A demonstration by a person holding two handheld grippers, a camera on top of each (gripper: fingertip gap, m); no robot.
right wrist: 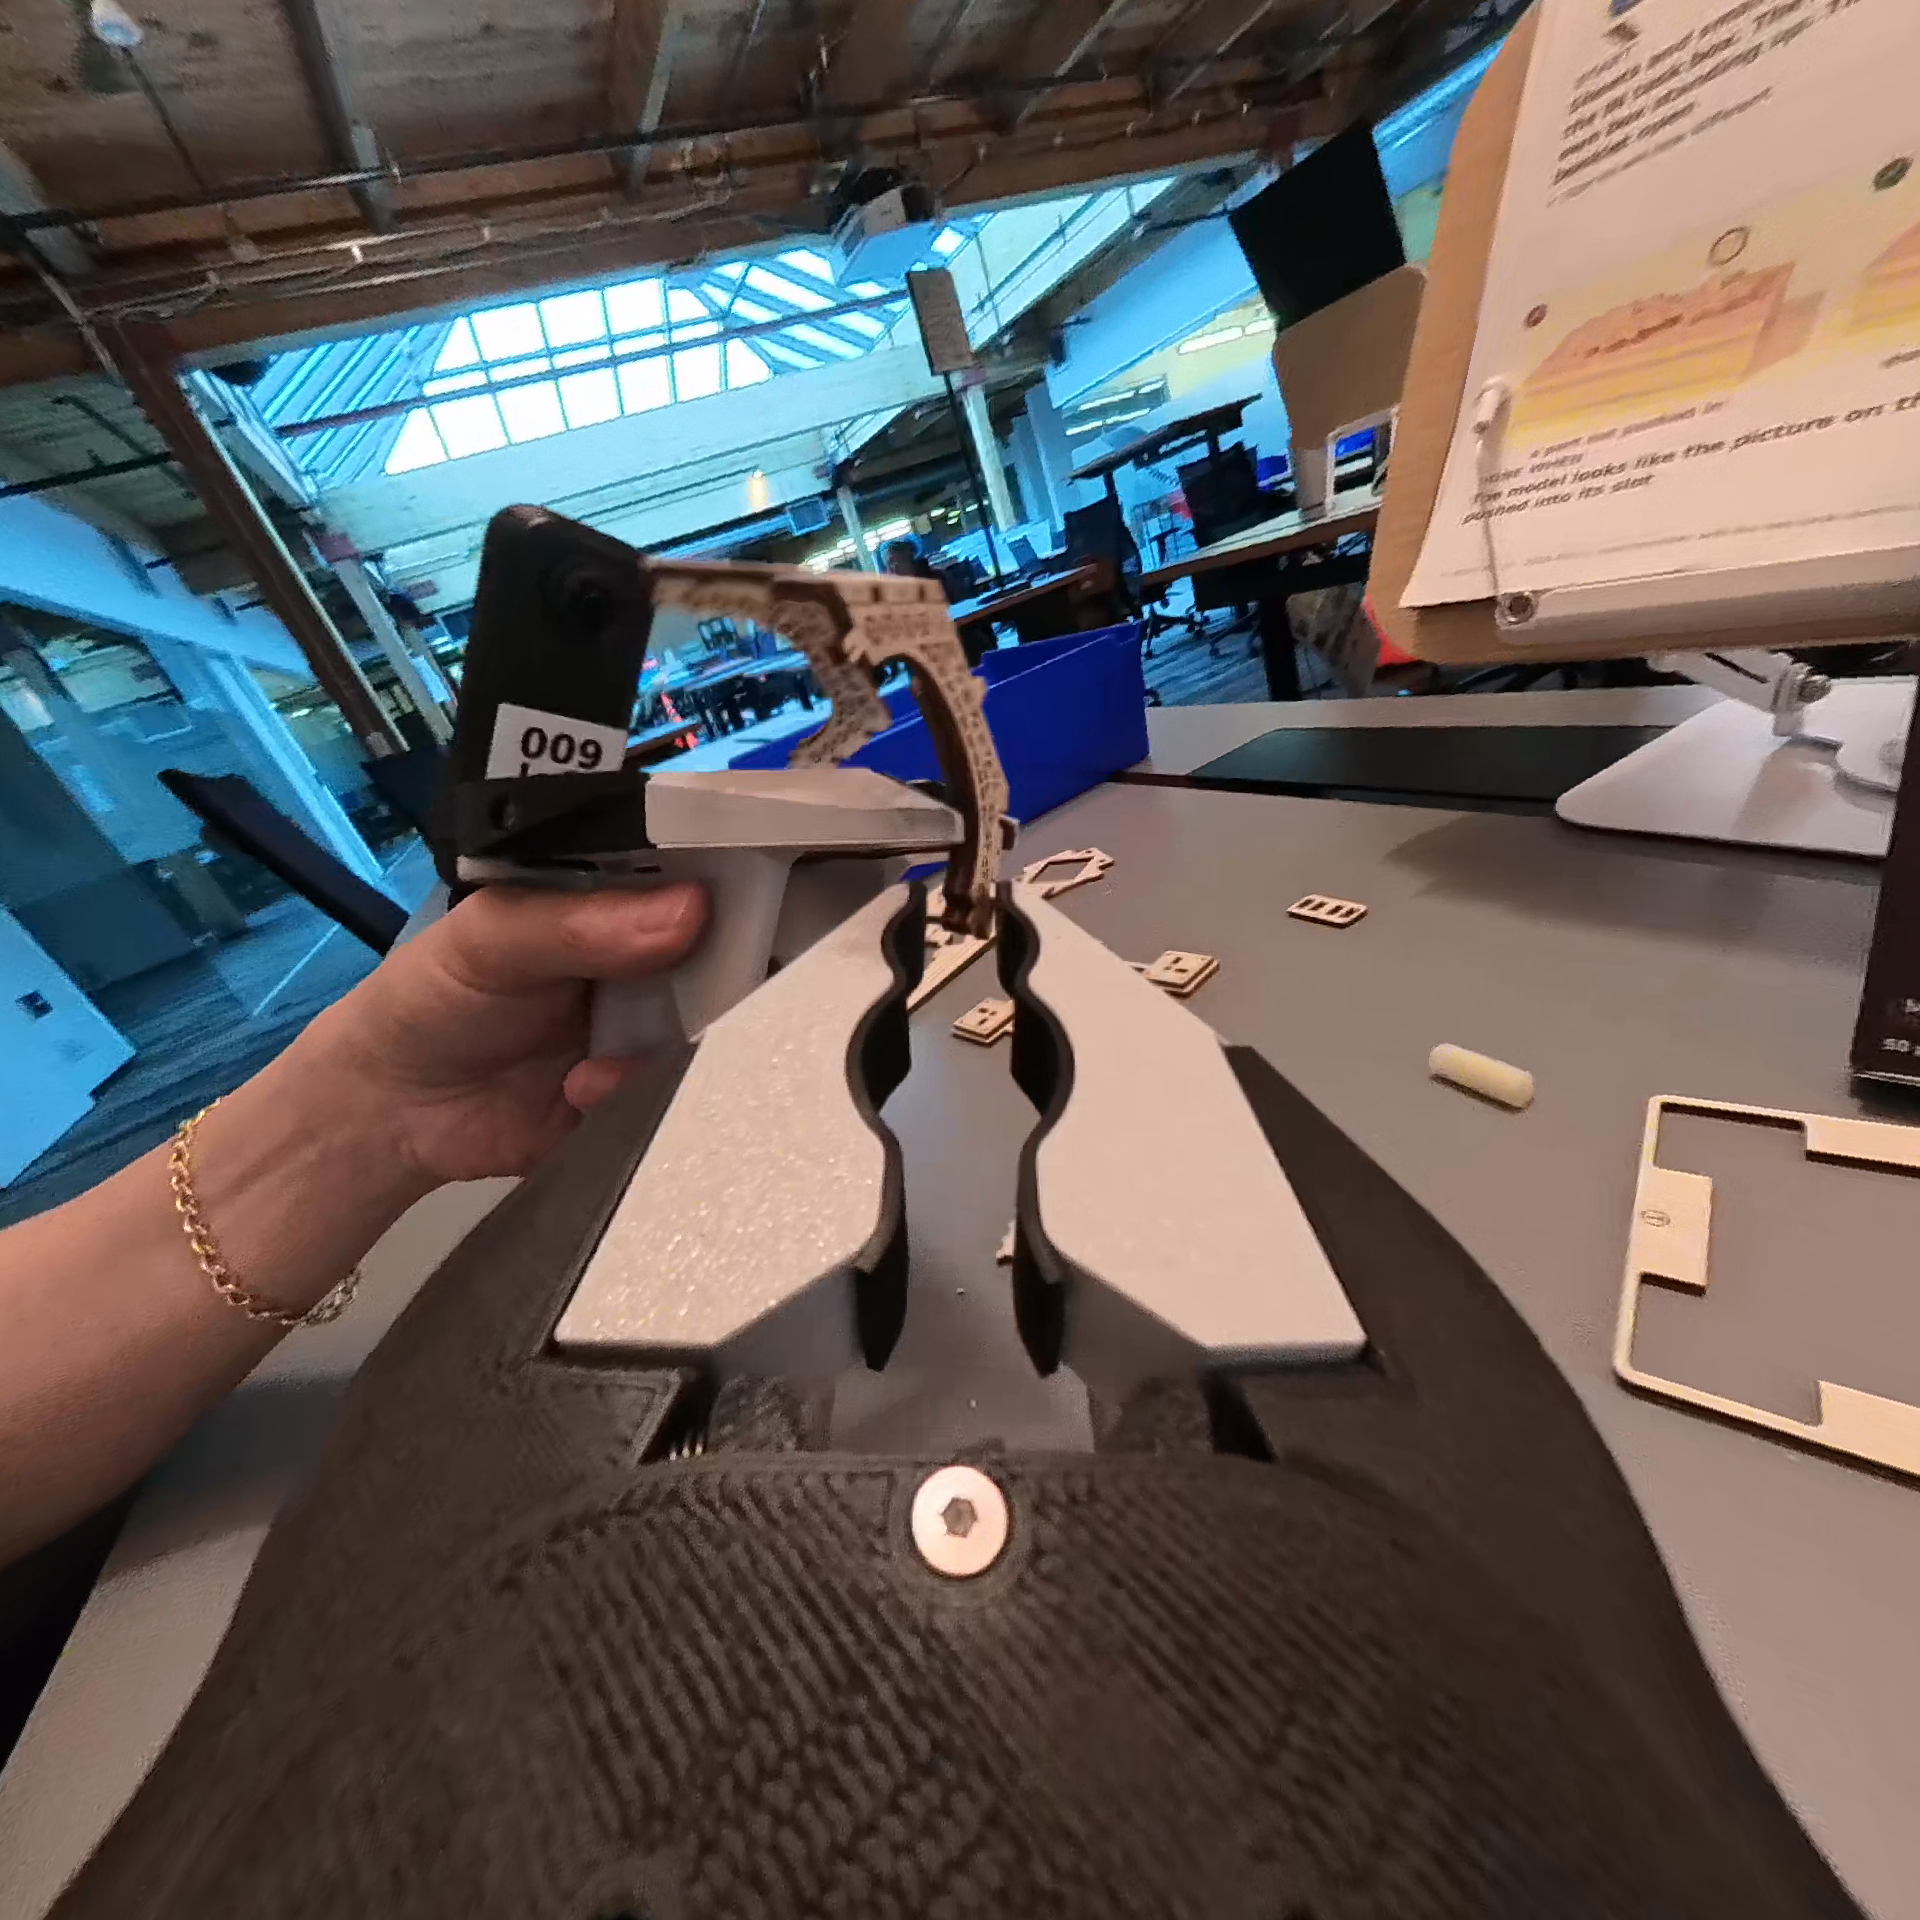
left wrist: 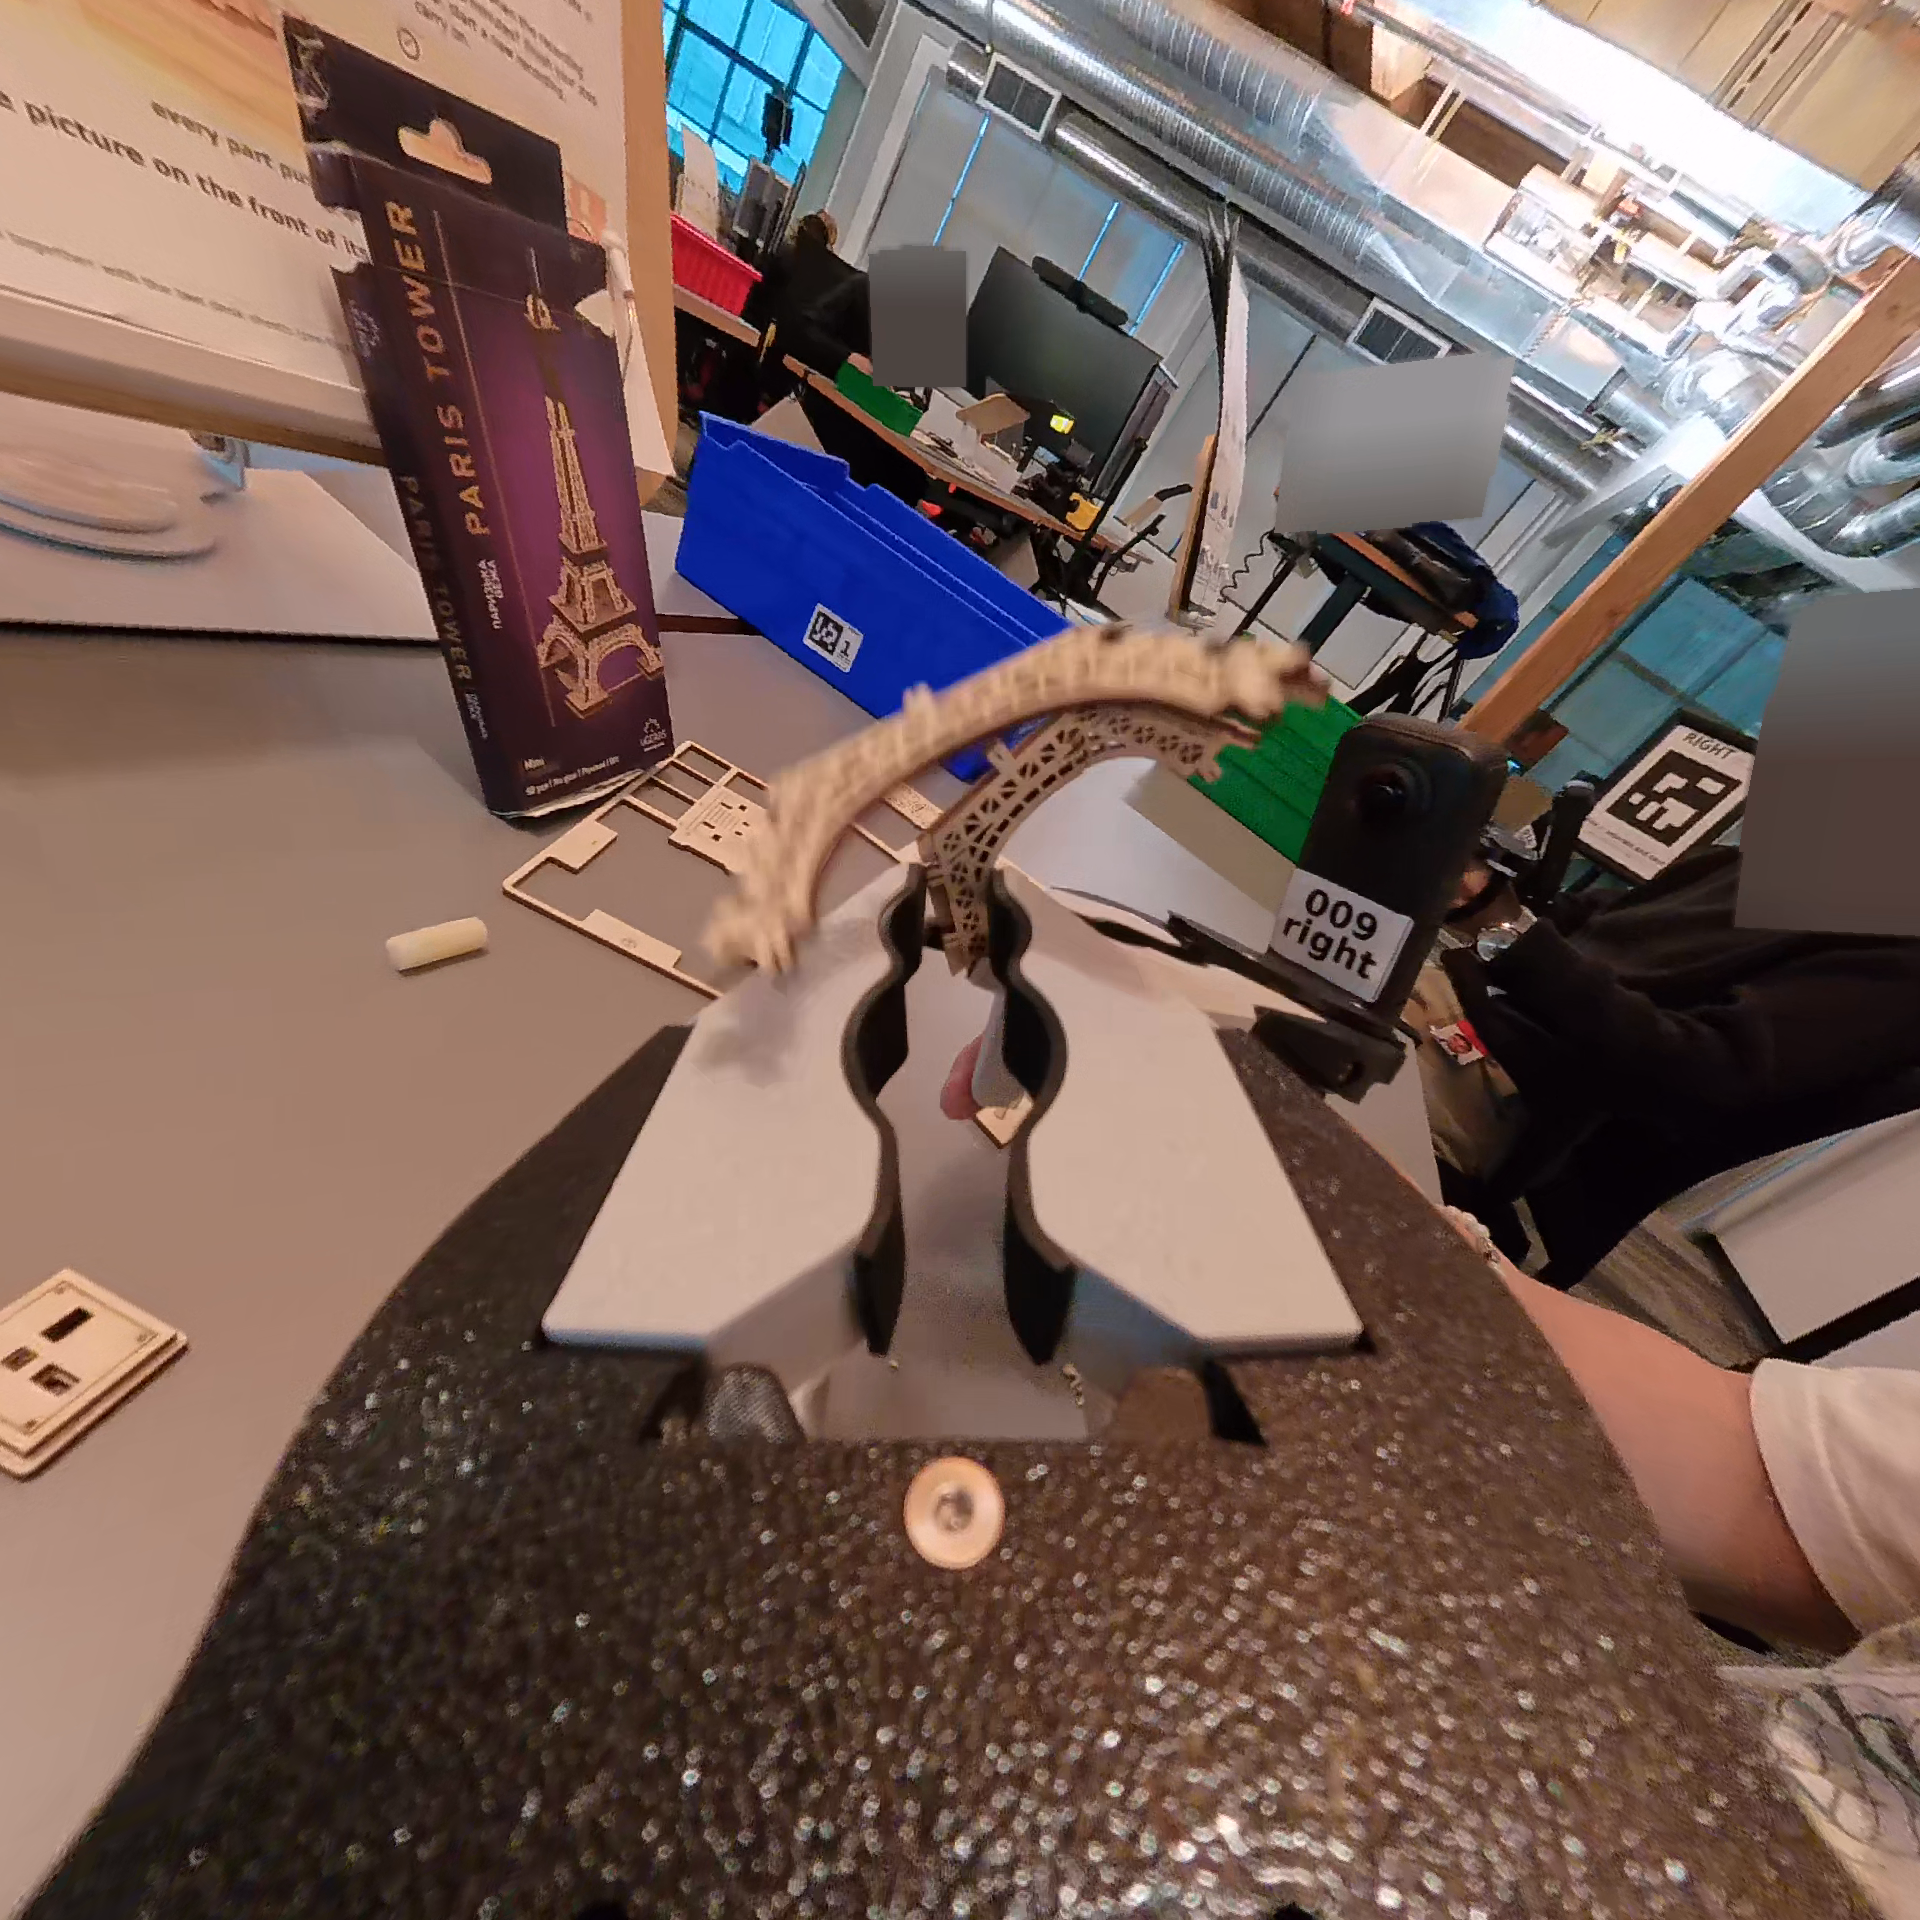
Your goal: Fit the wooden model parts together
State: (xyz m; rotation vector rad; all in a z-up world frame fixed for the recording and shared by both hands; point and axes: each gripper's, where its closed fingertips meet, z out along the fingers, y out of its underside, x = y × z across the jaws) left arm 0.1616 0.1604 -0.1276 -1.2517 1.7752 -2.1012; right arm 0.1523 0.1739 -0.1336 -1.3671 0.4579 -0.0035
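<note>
- Step, as I judge it: joining two lattice tower pieces in the air; each claw pinches a foot of the model (left wrist: 1039, 748), held above the table (left wrist: 208, 1039).
- Left claw (left wrist: 951, 914): tips closed on the lower end of the arch piece (left wrist: 997, 821); a second, blurred piece (left wrist: 935, 748) crosses just ahead of its tips.
- Right claw (right wrist: 961, 904): tips closed on the foot of a leg (right wrist: 961, 748) rising straight up from them.
- Axis: the model's long axis curves up and away from each claw, over towards the other one.
- Next move probably calls for aligning tabs with slots, then a gentle squeeze; the lattice looks fragile.
- Spare frame (right wrist: 1714, 1247) lies right of the right claw.
</note>
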